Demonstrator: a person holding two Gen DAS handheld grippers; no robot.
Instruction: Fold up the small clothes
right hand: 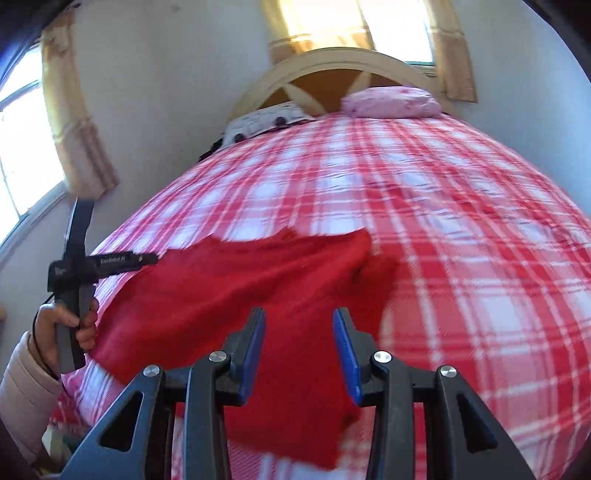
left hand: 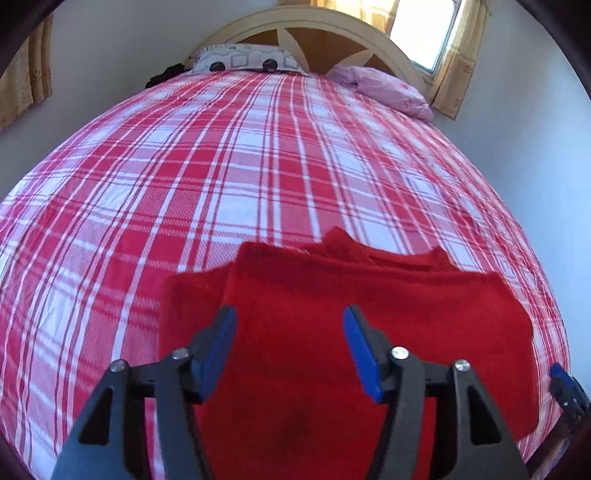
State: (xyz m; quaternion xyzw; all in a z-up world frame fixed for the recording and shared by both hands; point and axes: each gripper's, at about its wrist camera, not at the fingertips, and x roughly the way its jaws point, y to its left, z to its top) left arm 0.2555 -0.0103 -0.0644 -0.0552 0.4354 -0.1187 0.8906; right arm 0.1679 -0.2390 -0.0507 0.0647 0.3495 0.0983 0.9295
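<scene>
While the left wrist view shows the red garment [left hand: 332, 332] sharply, lying folded on the plaid bedspread [left hand: 184, 166] at the foot end, well apart from the headboard [left hand: 314, 33], the right wrist view is blurred and shows the same garment [right hand: 240, 288] spread wider toward the left. Only in the right wrist view is the person's left hand [right hand: 75, 321] seen, wrapped around the handle of the left gripper, with a pale padded sleeve [right hand: 26, 376] below it; the tool is held beside the left edge of the garment, its fingers pointed toward the cloth. Only in the left wrist view is a dark heap [left hand: 162, 75] seen clearly beside the patterned pillow [left hand: 247, 61] under the headboard; a pink pillow [left hand: 384, 88] lies on the other side.

The left gripper [left hand: 290, 350] is tilted down over the garment, its jaws parted widely, nothing clamped between the blue pads [left hand: 218, 354]. The right gripper [right hand: 299, 350] is also tilted down over the garment, jaws parted less widely, with cloth seen beneath the gap but not pinched.
</scene>
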